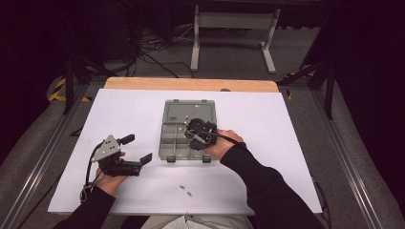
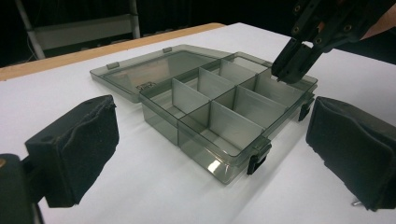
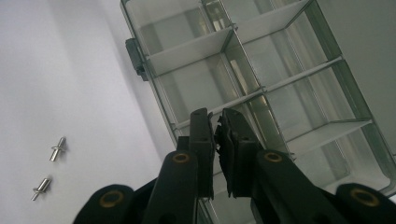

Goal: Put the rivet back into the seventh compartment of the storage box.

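Right tongs (image 1: 195, 130) poised, jaws together, above the open organiser box (image 1: 174, 143).

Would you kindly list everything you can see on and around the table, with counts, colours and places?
Smoky-grey clear plastic compartment box: one, lid open and lying flat behind it, mid-table; no contents visible in its compartments.
Small silver metal pegs: two, on the white surface near the front edge, apart from the box.
White table cover: one, over a wooden tabletop whose far edge shows.
White metal frame: one, on the floor beyond the table.
Black cables: a tangle, on the floor at the back left.
Left gripper: black, jaws wide apart, holding nothing, left of the box.
Right gripper: black, jaws nearly together, over the box's compartments.
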Demonstrator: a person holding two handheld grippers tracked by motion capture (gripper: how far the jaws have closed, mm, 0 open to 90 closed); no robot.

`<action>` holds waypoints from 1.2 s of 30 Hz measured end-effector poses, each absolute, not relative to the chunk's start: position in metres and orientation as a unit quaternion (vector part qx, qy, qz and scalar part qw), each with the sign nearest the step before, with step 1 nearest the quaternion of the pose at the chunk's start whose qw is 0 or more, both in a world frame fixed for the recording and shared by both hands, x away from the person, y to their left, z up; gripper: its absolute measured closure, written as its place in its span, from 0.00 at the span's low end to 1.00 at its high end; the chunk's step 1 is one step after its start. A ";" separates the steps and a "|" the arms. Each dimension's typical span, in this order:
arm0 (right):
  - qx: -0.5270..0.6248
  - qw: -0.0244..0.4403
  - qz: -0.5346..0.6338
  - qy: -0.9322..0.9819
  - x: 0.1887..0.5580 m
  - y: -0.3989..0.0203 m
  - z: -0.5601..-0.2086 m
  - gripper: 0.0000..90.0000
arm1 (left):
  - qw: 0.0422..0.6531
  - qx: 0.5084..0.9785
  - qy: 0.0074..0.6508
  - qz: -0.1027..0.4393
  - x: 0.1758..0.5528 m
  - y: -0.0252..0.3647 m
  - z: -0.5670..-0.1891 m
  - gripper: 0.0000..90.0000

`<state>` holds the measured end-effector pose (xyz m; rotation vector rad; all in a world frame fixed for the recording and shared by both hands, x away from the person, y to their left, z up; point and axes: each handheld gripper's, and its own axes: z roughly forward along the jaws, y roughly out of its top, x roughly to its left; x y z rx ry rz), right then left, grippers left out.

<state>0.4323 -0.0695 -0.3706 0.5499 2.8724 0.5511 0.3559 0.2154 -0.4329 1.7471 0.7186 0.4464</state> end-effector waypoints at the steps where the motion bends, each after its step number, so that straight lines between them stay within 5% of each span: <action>1: 0.187 0.080 0.183 0.962 0.432 -0.069 -0.372 0.93 | 0.565 0.743 0.306 0.190 0.356 0.215 -0.433 0.03; 36: 0.194 0.065 0.139 0.969 0.437 -0.068 -0.400 0.92 | 0.565 0.742 0.306 0.188 0.356 0.216 -0.433 0.03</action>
